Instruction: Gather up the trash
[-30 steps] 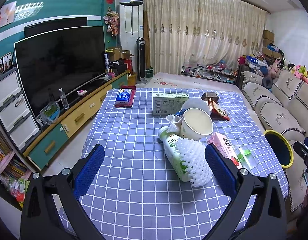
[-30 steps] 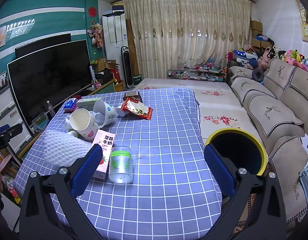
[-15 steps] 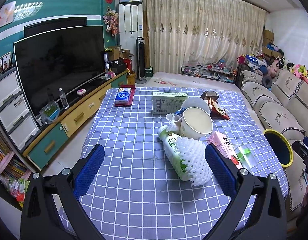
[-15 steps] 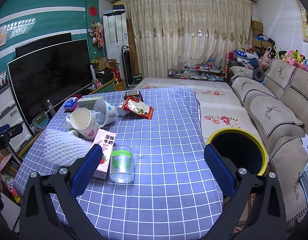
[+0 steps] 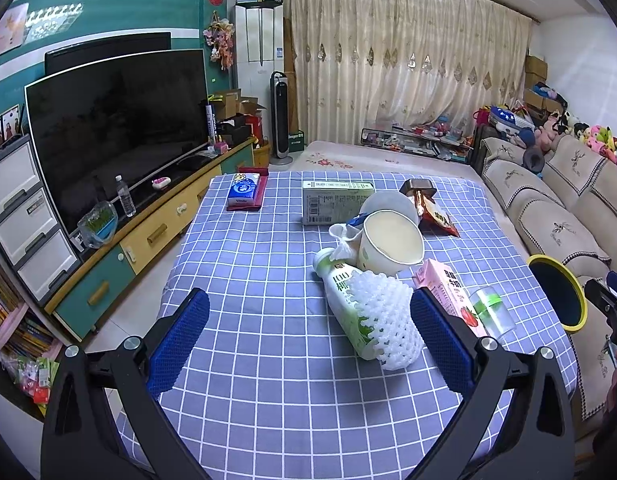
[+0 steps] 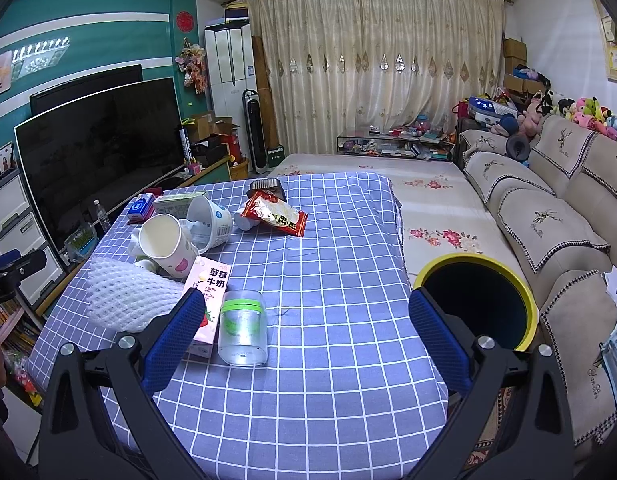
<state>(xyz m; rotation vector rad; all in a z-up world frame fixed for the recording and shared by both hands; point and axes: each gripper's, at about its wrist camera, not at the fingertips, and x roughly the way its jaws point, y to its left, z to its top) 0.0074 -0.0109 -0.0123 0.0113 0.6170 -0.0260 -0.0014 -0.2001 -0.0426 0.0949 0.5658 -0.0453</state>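
Observation:
Trash lies on the blue checked table [image 5: 268, 264]: a green-white bottle [image 5: 344, 300] in white foam netting [image 5: 382, 320], a paper cup [image 5: 390, 242], a pink milk carton [image 5: 448, 294], a clear plastic cup with a green band [image 6: 242, 326], a red snack bag [image 6: 276, 214], a green box [image 5: 334, 202] and a white bowl [image 6: 210, 220]. The yellow-rimmed bin [image 6: 474, 300] stands right of the table. My left gripper [image 5: 308, 336] is open and empty, hovering short of the bottle. My right gripper [image 6: 304, 336] is open and empty, just right of the clear cup.
A tissue pack [image 5: 244, 190] on a red item lies at the table's far left. A TV [image 5: 116, 128] on a low cabinet stands left. A sofa [image 6: 548, 216] runs along the right. A floral mat [image 6: 428, 200] covers the floor beyond the table.
Almost nothing. Both grippers stay open and hold nearly still; the right view has shifted very slightly.

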